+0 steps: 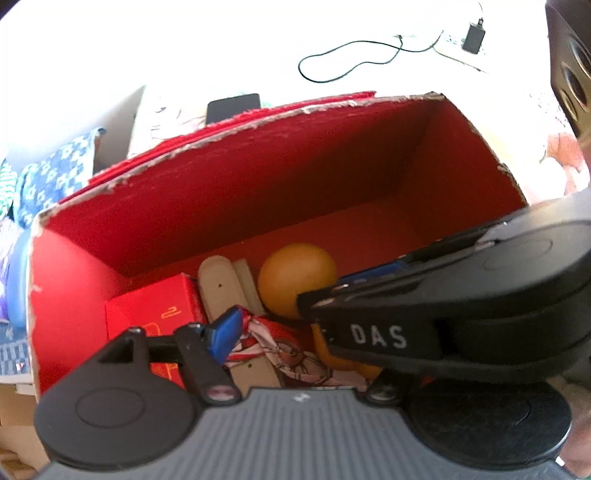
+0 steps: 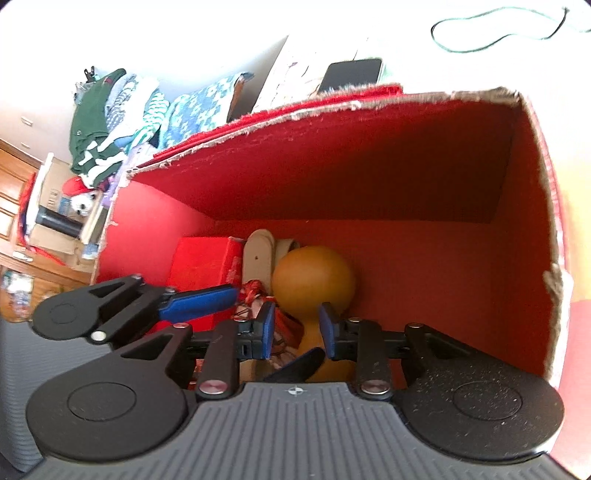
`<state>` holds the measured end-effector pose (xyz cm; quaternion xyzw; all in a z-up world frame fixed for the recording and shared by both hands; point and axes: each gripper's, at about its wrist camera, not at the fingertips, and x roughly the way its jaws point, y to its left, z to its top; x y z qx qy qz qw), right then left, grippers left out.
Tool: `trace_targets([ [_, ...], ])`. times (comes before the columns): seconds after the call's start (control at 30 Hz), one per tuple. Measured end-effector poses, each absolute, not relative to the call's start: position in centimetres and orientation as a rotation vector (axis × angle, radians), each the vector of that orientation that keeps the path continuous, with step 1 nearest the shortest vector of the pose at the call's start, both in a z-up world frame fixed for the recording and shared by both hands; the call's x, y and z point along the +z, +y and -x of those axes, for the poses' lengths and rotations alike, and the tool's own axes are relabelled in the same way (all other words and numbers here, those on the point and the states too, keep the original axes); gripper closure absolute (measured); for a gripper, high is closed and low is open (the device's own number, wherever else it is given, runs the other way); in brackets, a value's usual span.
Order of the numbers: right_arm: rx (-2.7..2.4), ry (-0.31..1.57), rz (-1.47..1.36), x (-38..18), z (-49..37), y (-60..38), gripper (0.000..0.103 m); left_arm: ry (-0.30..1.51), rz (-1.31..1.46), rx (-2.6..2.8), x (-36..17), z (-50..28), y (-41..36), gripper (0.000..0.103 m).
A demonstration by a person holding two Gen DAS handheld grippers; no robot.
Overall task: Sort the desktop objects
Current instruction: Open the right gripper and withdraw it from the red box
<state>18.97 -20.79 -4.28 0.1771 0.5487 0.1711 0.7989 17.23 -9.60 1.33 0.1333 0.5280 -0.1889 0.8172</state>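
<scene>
Both grippers hang over an open red cardboard box point(image 1: 240, 184); it fills the right wrist view too point(image 2: 351, 155). Inside lie an orange-brown wooden figure with a round head point(image 1: 295, 277) point(image 2: 314, 277), a small red box point(image 1: 159, 310) point(image 2: 203, 258), a beige strap point(image 1: 218, 288) point(image 2: 258, 251) and a red-and-white patterned cloth point(image 1: 284, 354) point(image 2: 255, 291). My right gripper point(image 2: 296, 330) is open, its blue pads either side of the figure's neck, not touching. My left gripper point(image 2: 258, 332) is open above the cloth; in its own view the right gripper's body point(image 1: 443, 314) hides its right finger.
A black phone point(image 1: 232, 105) point(image 2: 351, 74) lies on paper behind the box. A black cable point(image 1: 351, 55) and charger point(image 1: 474, 35) lie on the white table beyond. A dark speaker point(image 1: 570, 66) stands far right. Folded clothes point(image 2: 122, 122) pile at the left.
</scene>
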Motion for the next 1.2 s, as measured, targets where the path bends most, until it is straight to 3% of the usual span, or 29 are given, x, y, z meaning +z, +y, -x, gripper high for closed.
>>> trace_targets([
  [0.57,0.238,1.026,-0.368,-1.4,-14.6,-21.7,0.072,1.035,-0.258,-0.32,2.5,-15.7,-9.0,0.029],
  [0.67,0.235,0.993,-0.355,-1.1,-13.8,-21.9,0.063,1.025,-0.255,-0.305,2.9,-15.0,-9.1,0.028],
  [0.83,0.236,0.936,-0.357,-0.4,-12.6,-22.2,0.063,0.999,-0.241,-0.265,3.7,-13.8,-9.0,0.027],
  [1.0,0.258,0.888,-0.349,0.3,-11.6,-22.4,0.064,0.952,-0.204,-0.236,5.0,-12.1,-8.5,0.018],
  [1.07,0.274,0.871,-0.36,0.6,-11.2,-22.7,0.064,0.925,-0.157,-0.242,5.7,-11.3,-8.1,0.006],
  [1.2,0.305,0.801,-0.335,1.8,-9.4,-23.0,0.064,0.852,-0.097,-0.242,7.0,-9.1,-7.6,0.004],
])
